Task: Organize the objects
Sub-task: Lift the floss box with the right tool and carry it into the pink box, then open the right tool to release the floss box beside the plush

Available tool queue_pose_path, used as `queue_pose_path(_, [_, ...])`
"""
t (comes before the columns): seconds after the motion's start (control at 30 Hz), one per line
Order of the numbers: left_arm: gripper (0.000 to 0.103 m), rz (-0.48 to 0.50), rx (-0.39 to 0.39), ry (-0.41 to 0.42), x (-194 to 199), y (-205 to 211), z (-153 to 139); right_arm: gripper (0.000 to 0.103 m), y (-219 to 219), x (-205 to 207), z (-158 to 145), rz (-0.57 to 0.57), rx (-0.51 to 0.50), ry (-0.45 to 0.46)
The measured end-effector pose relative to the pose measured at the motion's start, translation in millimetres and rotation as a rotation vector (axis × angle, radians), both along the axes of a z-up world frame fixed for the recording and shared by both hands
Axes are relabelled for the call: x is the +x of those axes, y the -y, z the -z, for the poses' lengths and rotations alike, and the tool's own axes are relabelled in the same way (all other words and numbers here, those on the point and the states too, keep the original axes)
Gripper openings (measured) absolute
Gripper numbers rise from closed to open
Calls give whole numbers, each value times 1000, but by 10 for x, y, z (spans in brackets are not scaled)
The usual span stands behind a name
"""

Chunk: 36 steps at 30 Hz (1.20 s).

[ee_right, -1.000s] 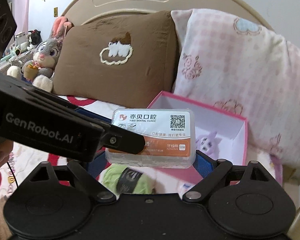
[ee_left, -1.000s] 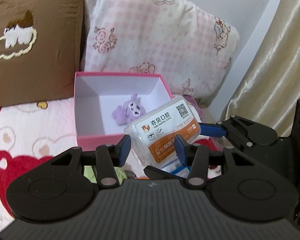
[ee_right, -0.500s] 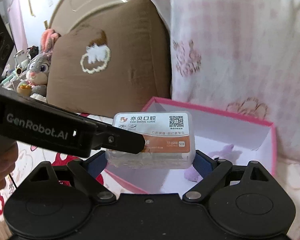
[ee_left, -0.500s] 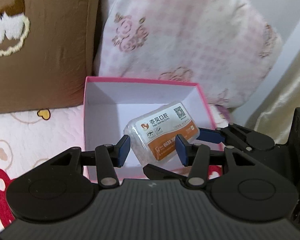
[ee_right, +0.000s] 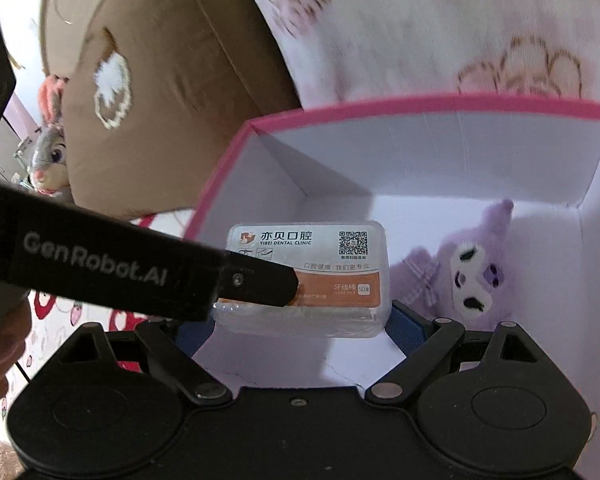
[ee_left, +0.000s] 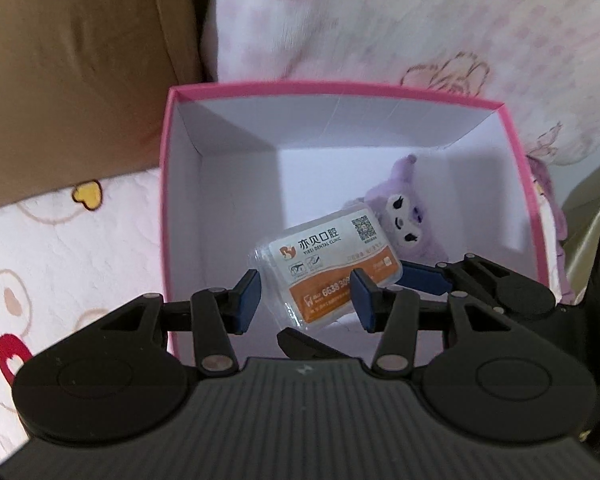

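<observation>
A clear floss-pick box (ee_right: 304,280) with a white and orange label is held in my right gripper (ee_right: 300,320), whose blue pads press its two ends, above the inside of the pink open box (ee_right: 420,106). The floss-pick box also shows in the left wrist view (ee_left: 328,268), over the pink box (ee_left: 340,90). My left gripper (ee_left: 306,300) stands at the same floss box with one pad in front of the label and a gap at the other pad. A purple plush toy (ee_right: 472,276) lies in the pink box's right corner.
A brown pillow (ee_left: 80,60) and a pink checked pillow (ee_left: 420,20) lean behind the pink box. The bedsheet (ee_left: 60,248) with bear and heart prints lies to the left. A grey rabbit plush (ee_right: 52,152) sits far left.
Both grippers have moved forward and down with the floss box, from in front of the pink box to above its inside. The plush toy now shows beside the floss box.
</observation>
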<state>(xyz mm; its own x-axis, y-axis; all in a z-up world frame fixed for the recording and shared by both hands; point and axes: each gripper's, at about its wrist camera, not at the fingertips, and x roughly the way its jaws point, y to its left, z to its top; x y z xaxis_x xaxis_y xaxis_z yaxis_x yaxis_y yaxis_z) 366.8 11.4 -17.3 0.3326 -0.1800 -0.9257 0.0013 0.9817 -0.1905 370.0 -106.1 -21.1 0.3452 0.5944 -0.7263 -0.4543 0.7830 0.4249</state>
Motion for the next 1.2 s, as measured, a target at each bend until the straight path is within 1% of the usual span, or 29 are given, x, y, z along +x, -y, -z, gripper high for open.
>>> queue_pose_path(0.07, [46,0,-4,-23,55,29,70,94,-21,69,48,-6,-32,-27])
queue_pose_path(0.17, [45,-17,-31,-60,133,43,196,94,-58,137,121,-18,-98,-61])
queue_pose_path(0.27, [44,-33,-54,-71,182,50,276,94,-125,143,153,-34,-168,-49])
queue_pose_path(0.37, [43,-47,-56,-71,186,22,326,94,-125,144,158,-64,-168,-74])
queue_pose_path(0.47, [39,-55,-92,-92,166,-23,400,94,-37,122,149,-63,-151,-75])
queue_pose_path(0.53, [38,-60,-107,-92,144,-34,445,85,11,75,127,-66,-161,-44])
queue_pose_path(0.6, [38,-62,-102,-76,125,-20,469,62,46,42,122,-58,-195,-18])
queue_pose_path(0.63, [38,-62,-101,-67,115,-13,476,56,74,45,131,-48,-209,-18])
queue_pose_path(0.67, [38,-62,-104,-61,104,-7,485,44,110,55,146,-31,-220,-24])
queue_pose_path(0.7, [38,-62,-106,-55,91,7,496,36,146,70,153,-15,-220,-33])
queue_pose_path(0.77, [37,-63,-111,-40,71,38,499,32,219,74,164,7,-218,-39])
queue_pose_path(0.9, [37,-76,-127,-38,165,169,558,32,311,67,153,29,-261,-15])
queue_pose_path(1.0, [37,-60,-113,-32,202,320,562,32,395,107,137,57,-291,-10])
queue_pose_path(1.1, [37,-54,-127,-39,240,422,583,32,459,122,92,79,-325,5])
queue_pose_path(1.2, [37,-38,-134,-34,226,512,603,32,476,121,45,58,-384,22])
